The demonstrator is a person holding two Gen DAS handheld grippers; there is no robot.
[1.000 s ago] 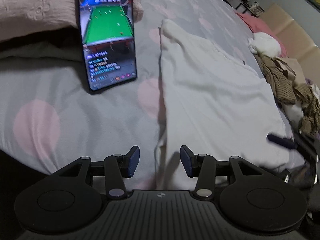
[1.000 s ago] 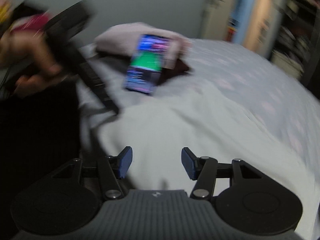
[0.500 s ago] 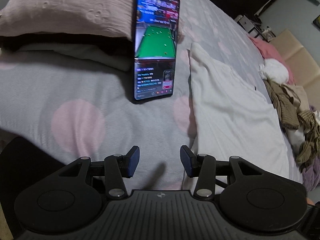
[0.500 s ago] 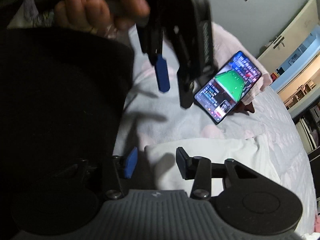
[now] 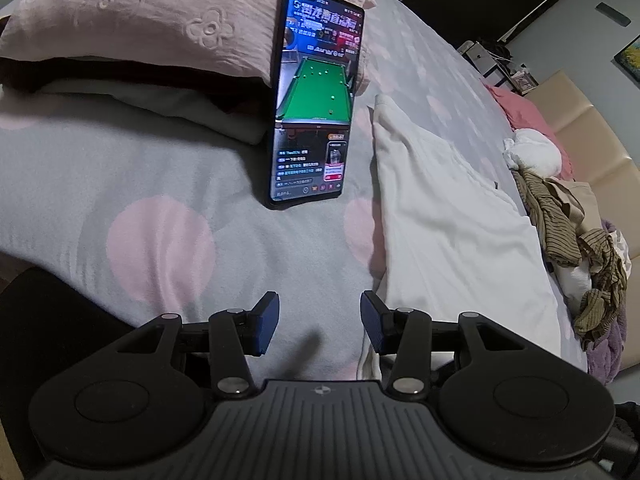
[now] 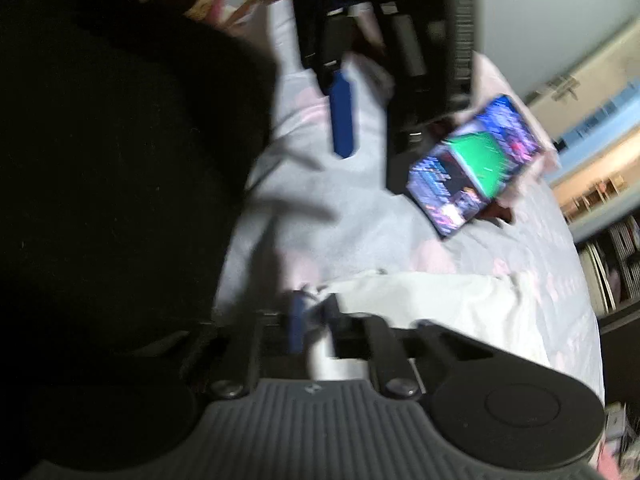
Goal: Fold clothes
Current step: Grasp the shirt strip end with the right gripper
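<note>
From the left wrist view, the left gripper hangs half open over the bed, nothing between its pads, right at the near corner of the white garment; a phone leans on the pillow. The right wrist view's blurry, but the right gripper has just closed, pinching the garment's near corner.

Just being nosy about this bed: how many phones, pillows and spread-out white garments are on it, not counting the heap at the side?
Phone: 1
Pink pillow: 1
White garment laid flat: 1
Total: 3
</note>
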